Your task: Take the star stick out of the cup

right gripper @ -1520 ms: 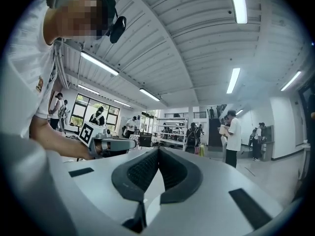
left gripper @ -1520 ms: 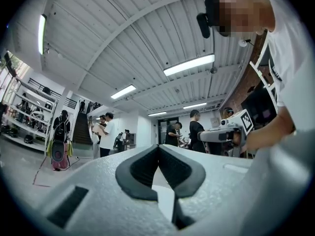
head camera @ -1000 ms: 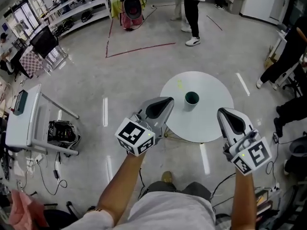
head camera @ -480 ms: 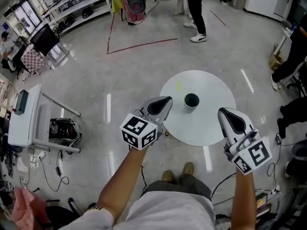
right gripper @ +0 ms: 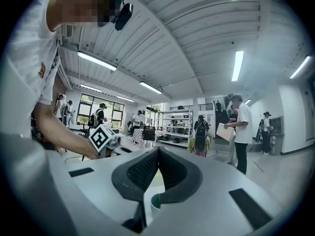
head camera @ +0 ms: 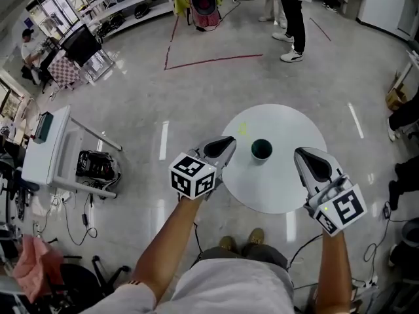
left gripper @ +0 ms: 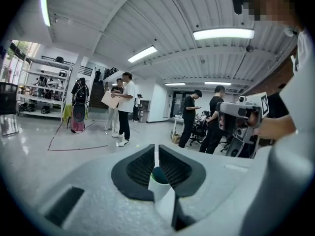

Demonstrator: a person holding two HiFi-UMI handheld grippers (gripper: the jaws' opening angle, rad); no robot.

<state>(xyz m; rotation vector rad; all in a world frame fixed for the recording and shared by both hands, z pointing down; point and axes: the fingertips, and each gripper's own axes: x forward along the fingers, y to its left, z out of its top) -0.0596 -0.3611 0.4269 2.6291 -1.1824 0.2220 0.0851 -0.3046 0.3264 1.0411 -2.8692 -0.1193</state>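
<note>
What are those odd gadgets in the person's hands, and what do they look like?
Both the left gripper and the right gripper are pale grey plastic shells that taper to a beak of two jaws lined with black ribbed pads. Each carries a white cube printed with black square patterns. The person wears a light grey short-sleeved shirt.

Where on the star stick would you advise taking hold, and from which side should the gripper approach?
Take the thin shaft of the star stick just above the rim of the cup, coming down from above with the right gripper, jaws opened first. It appears to lean out toward the far left, so only that upper length is exposed.
</note>
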